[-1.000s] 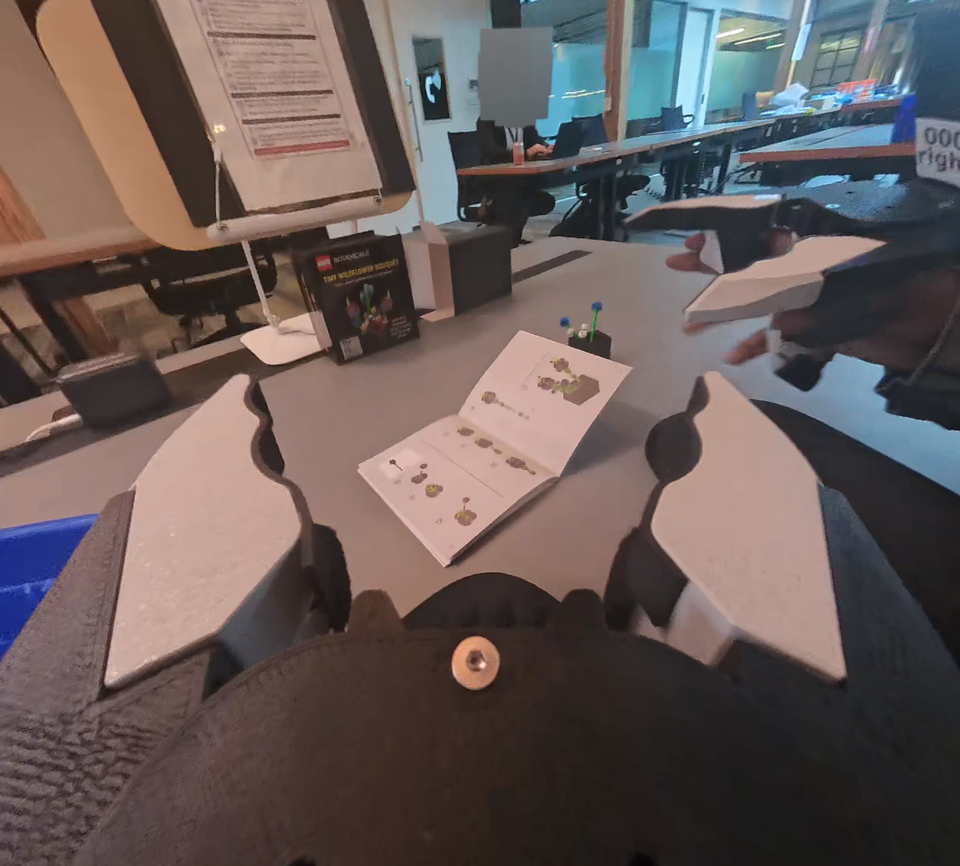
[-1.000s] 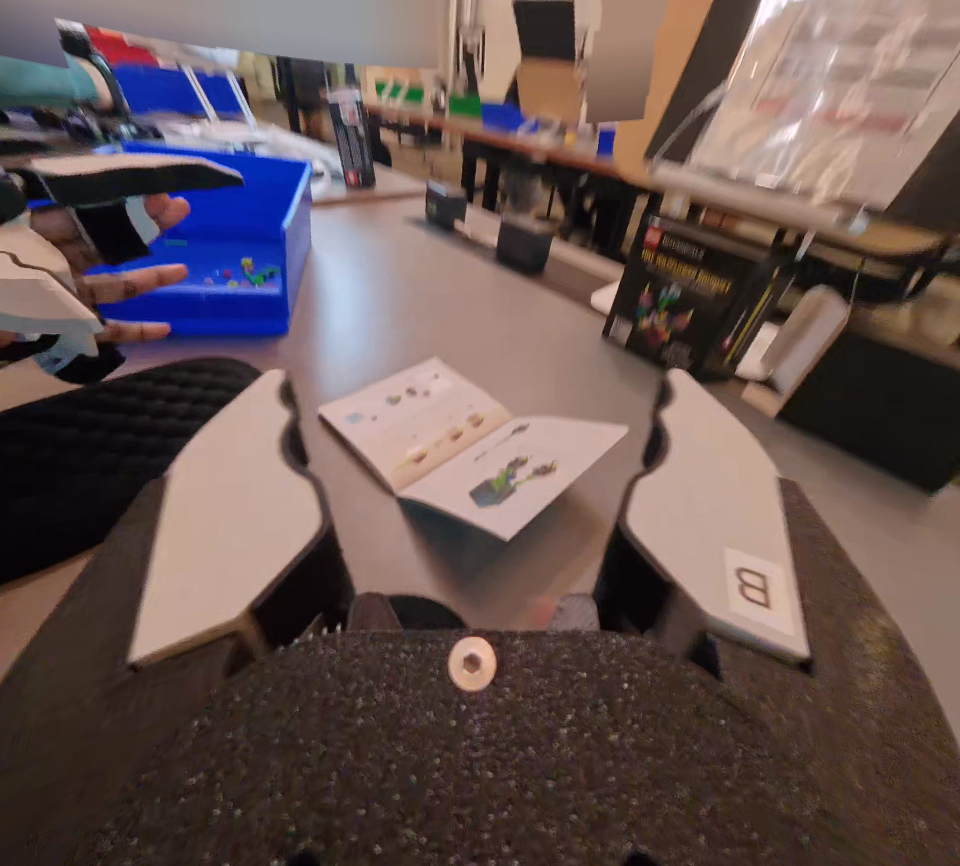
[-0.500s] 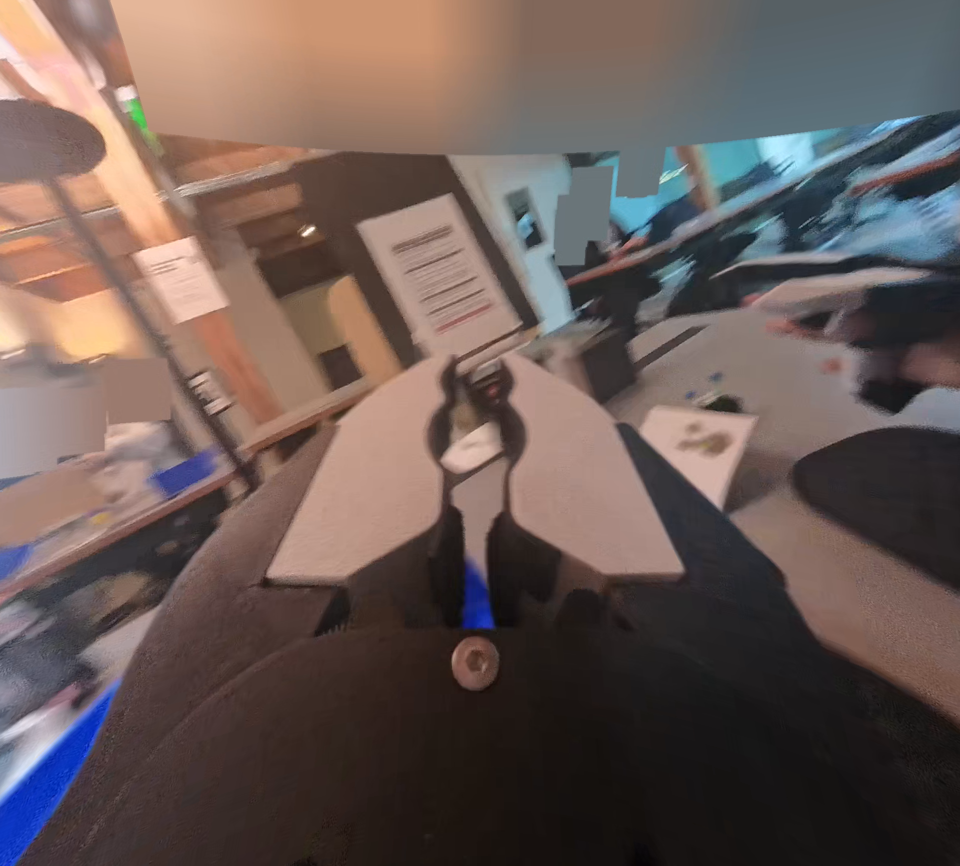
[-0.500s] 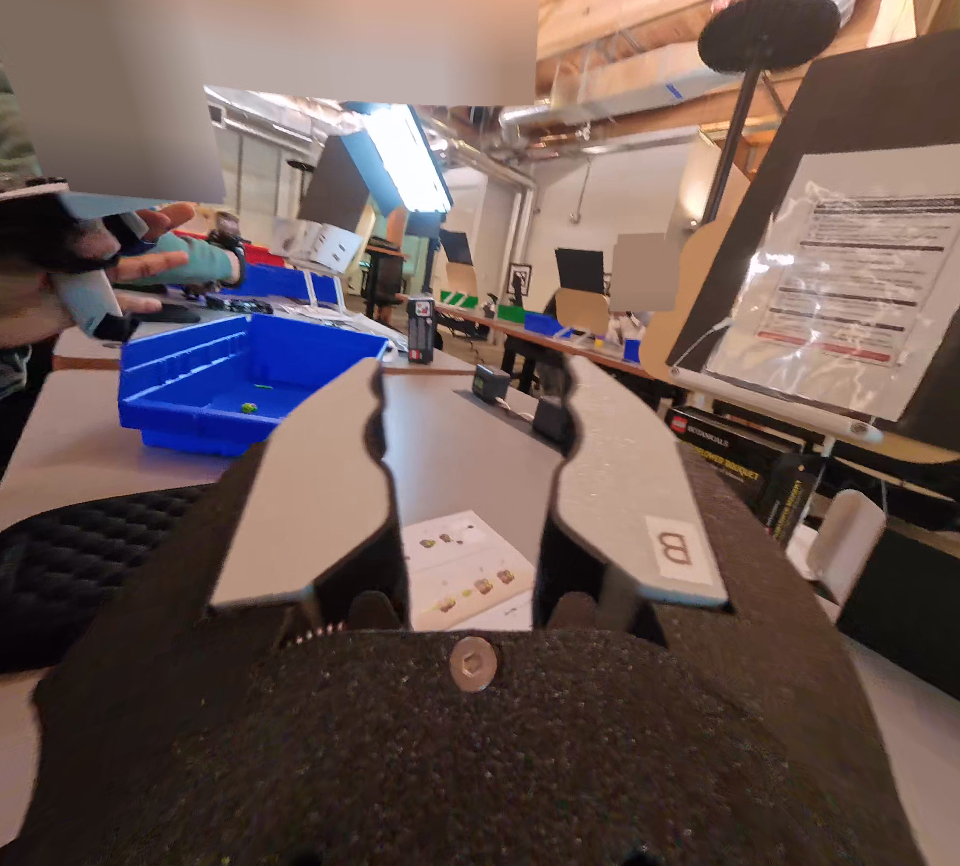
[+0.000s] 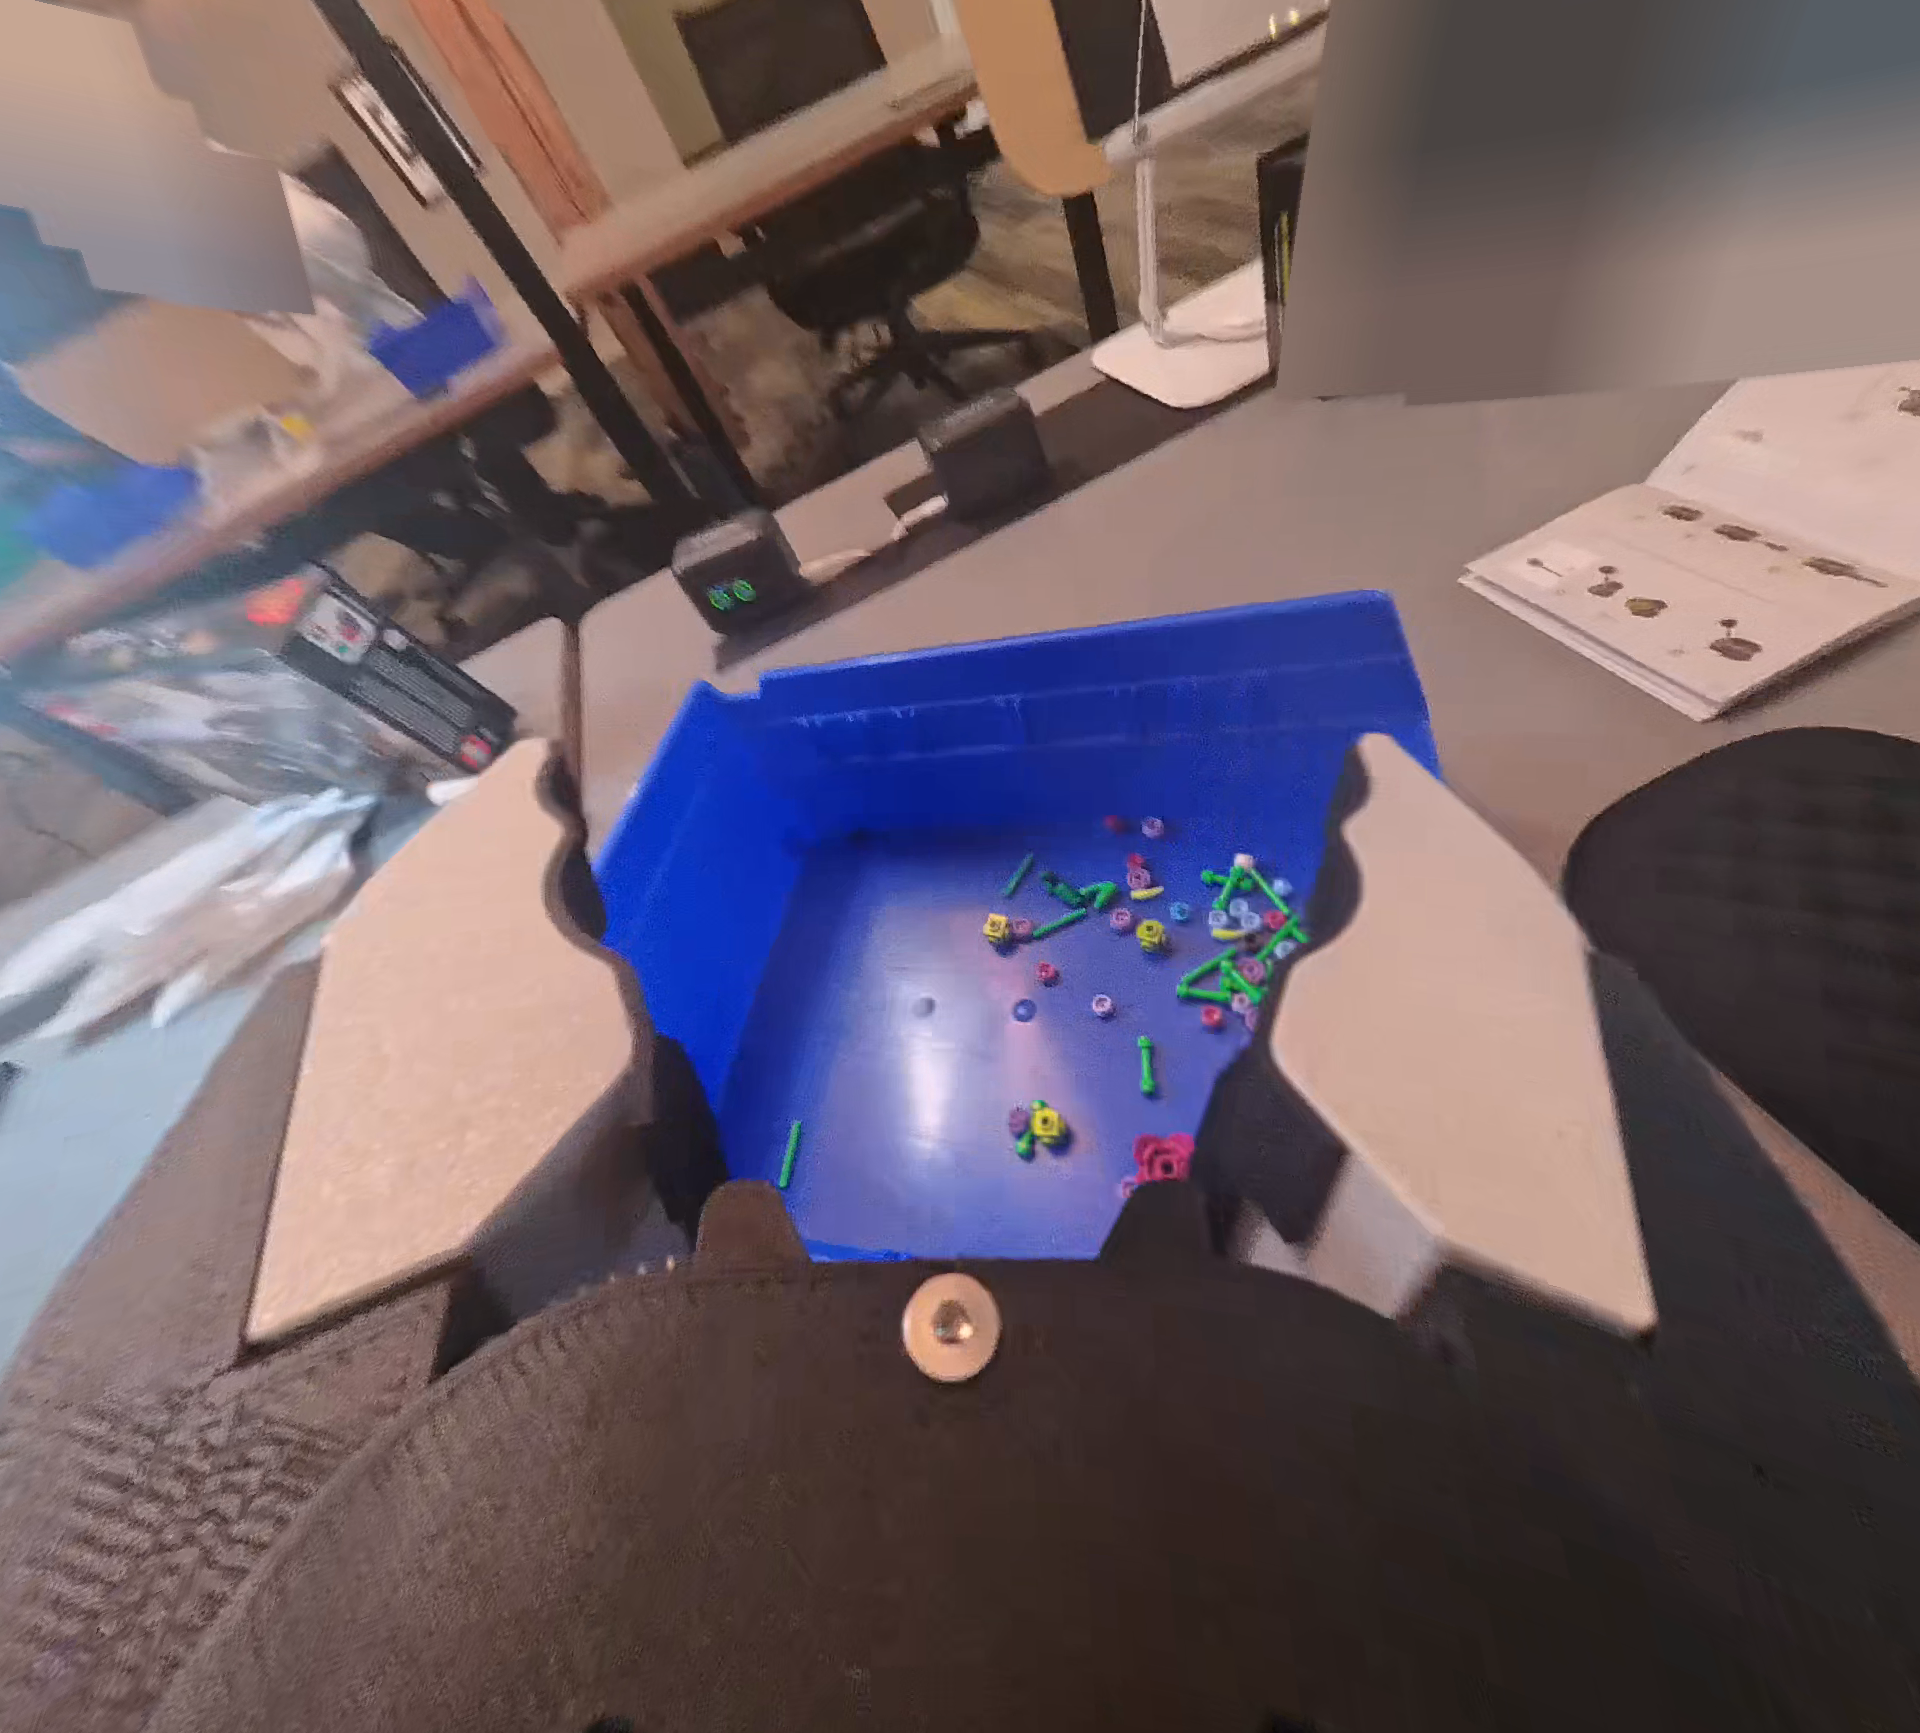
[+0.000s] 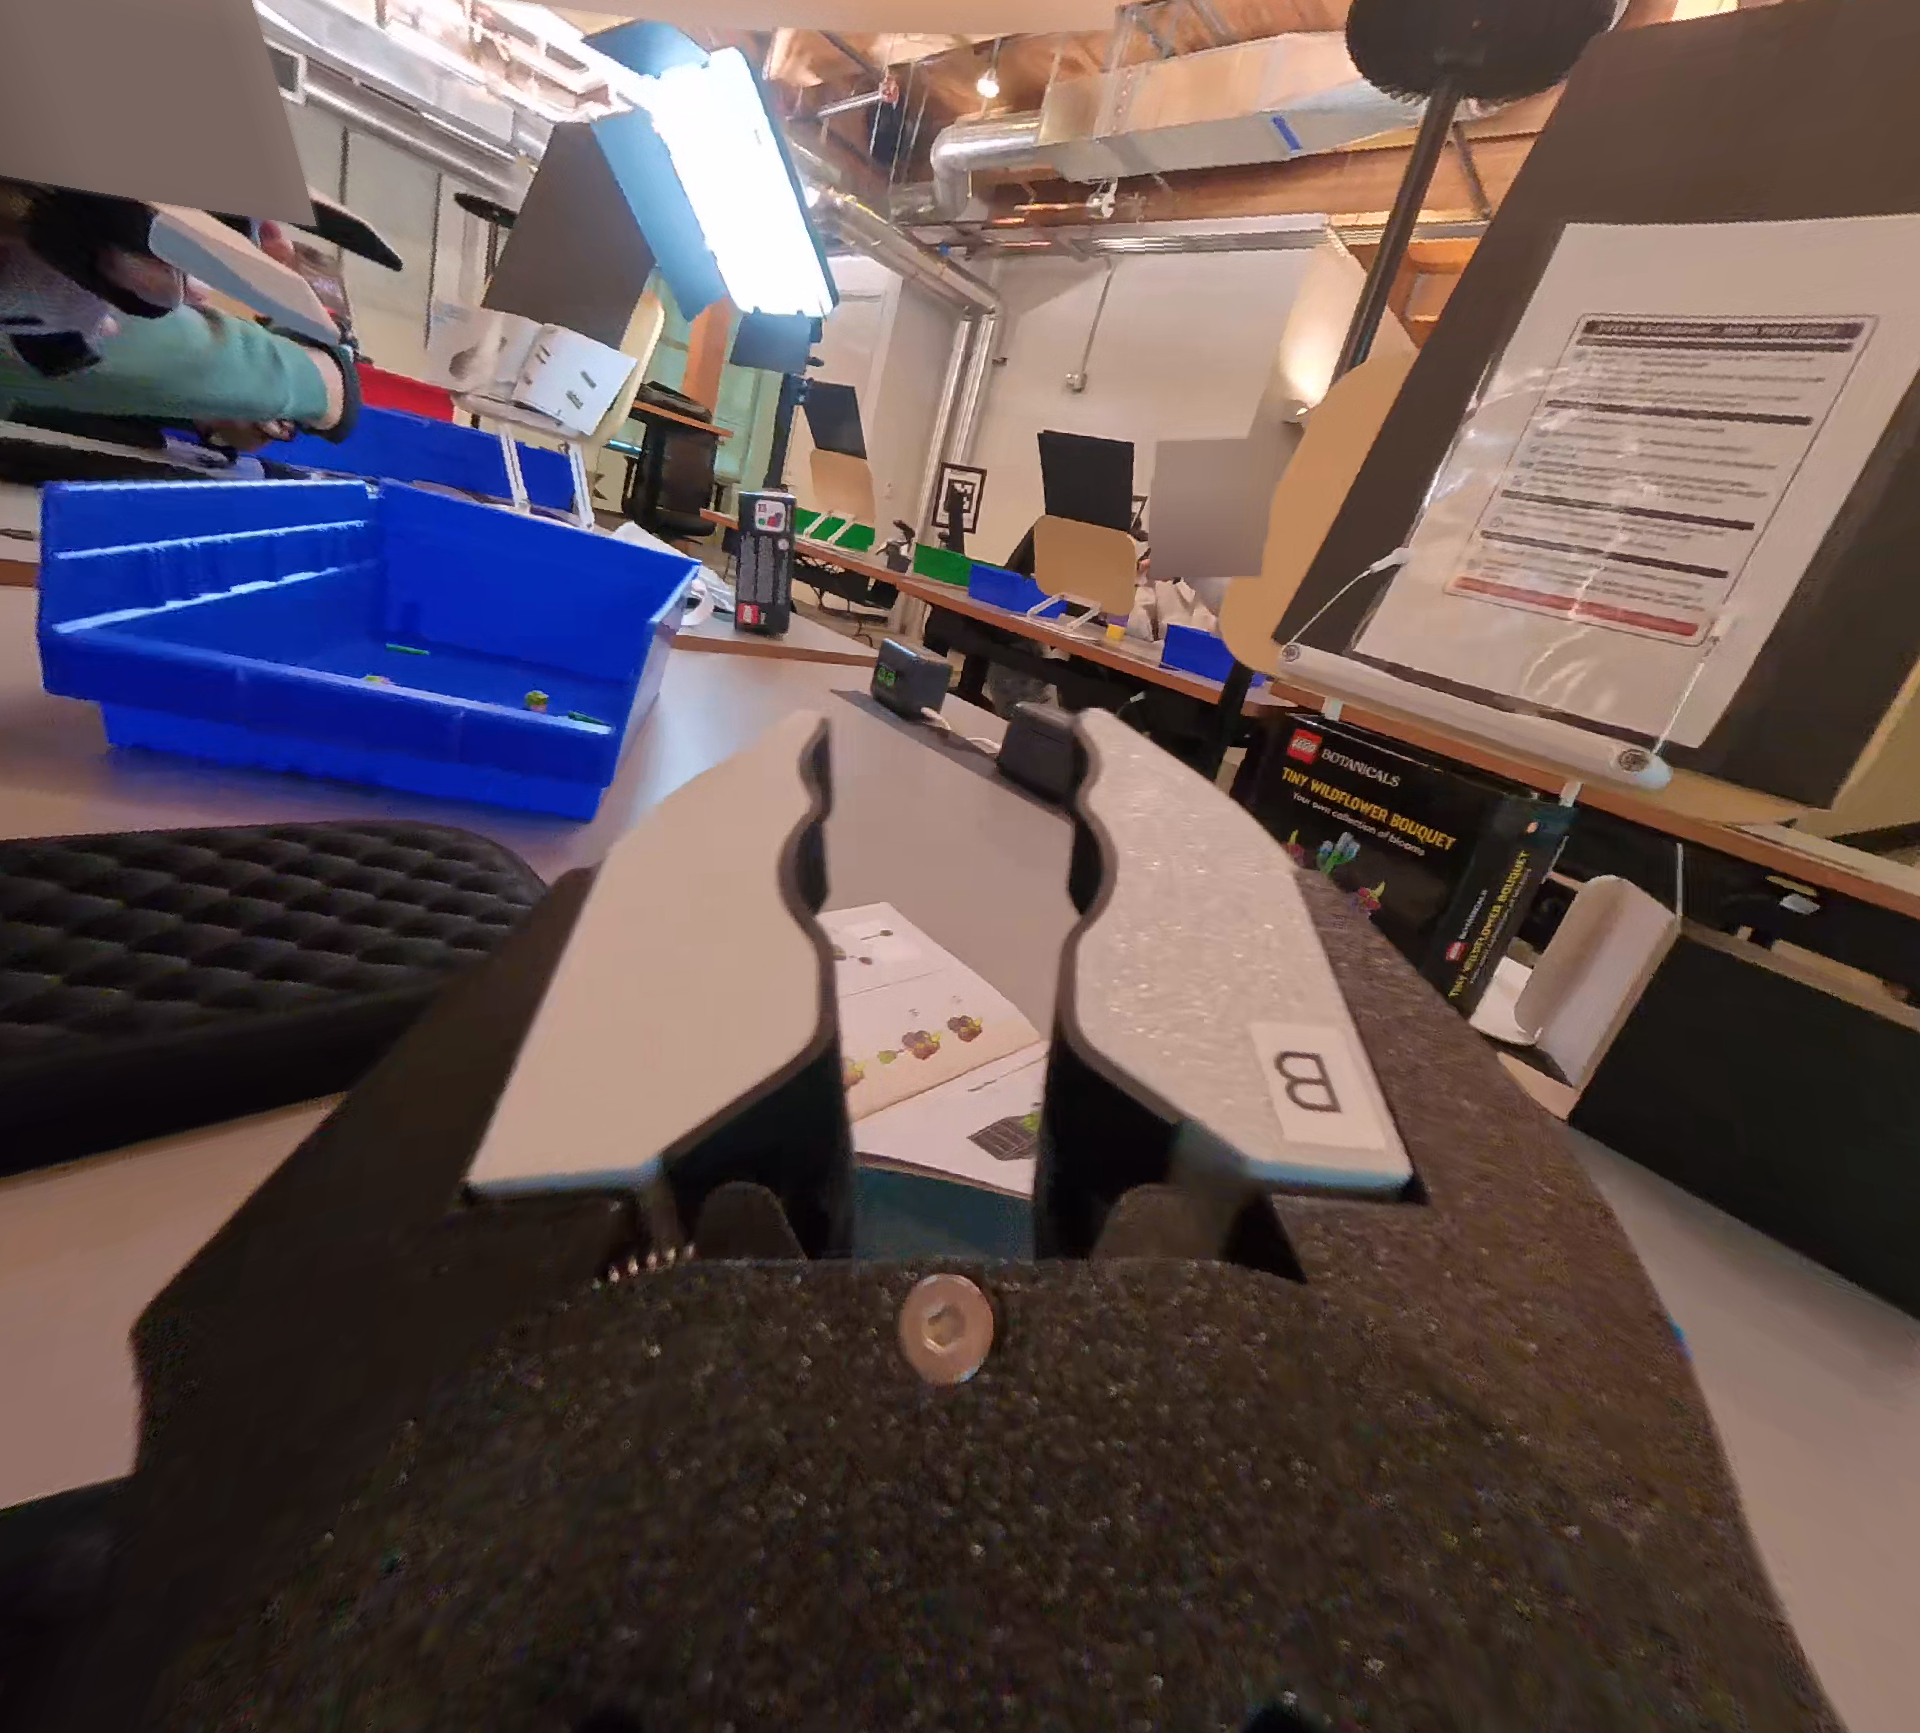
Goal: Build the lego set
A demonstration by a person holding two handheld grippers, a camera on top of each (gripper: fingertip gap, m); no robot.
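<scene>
On the grey table (image 5: 1195, 530) our left gripper (image 5: 951, 862) has swung from the booklet (image 5: 1704, 561) to the blue bin (image 5: 1039, 717) — jaws wide, empty — right gripper (image 6: 945, 790) part-open, empty, so picking pieces comes next.

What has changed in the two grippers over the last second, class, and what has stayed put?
The left gripper swung left from the instruction booklet to hang over the blue bin of loose lego pieces; its jaws shut midway and are wide open again. The right gripper tilted upward and its jaws narrowed, still empty. Booklet, bin and black pad stayed put.
</scene>
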